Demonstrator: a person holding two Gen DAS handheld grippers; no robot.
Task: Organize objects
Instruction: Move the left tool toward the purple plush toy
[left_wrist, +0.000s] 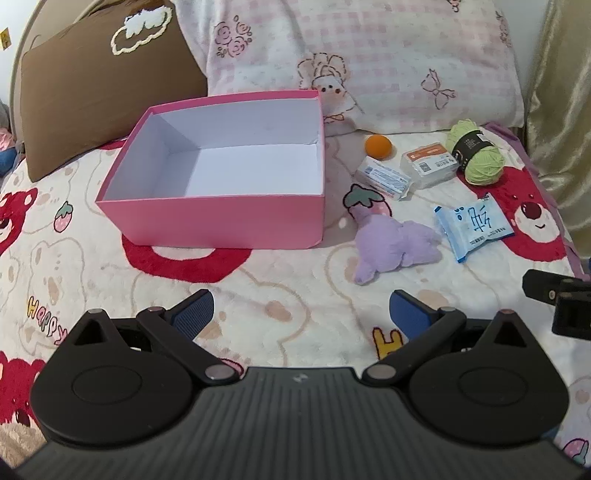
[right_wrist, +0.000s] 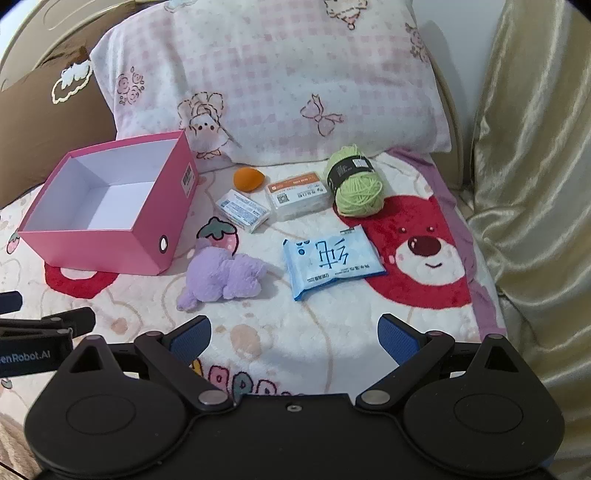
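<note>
The pink box (left_wrist: 221, 218) sits open and empty on the bear-print blanket (left_wrist: 295, 288), its white inside showing, with the brown pillow (left_wrist: 92, 92) behind its left corner and the pink checked pillow (right_wrist: 277, 74) behind it to the right. To the right of the box I see the loose things spread on the blanket: an orange ball (right_wrist: 248, 178) nearest the checked pillow, a small white-and-blue packet (right_wrist: 242, 210) just in front of it, a clear plastic case (right_wrist: 298, 195) with an orange label beside that, and a green yarn ball (right_wrist: 356, 182) touching the case's right end. Closer to me lie a purple plush toy (right_wrist: 221, 277) near the box's front right corner and a blue wipes pack (right_wrist: 330, 261) to its right. My left gripper (left_wrist: 301, 314) hovers above the blanket in front of the box, jaws spread wide with nothing between them. My right gripper (right_wrist: 293, 338) hangs in front of the plush and the wipes, likewise wide and empty. Gold curtain fabric (right_wrist: 524, 184) hangs at the right edge.
</note>
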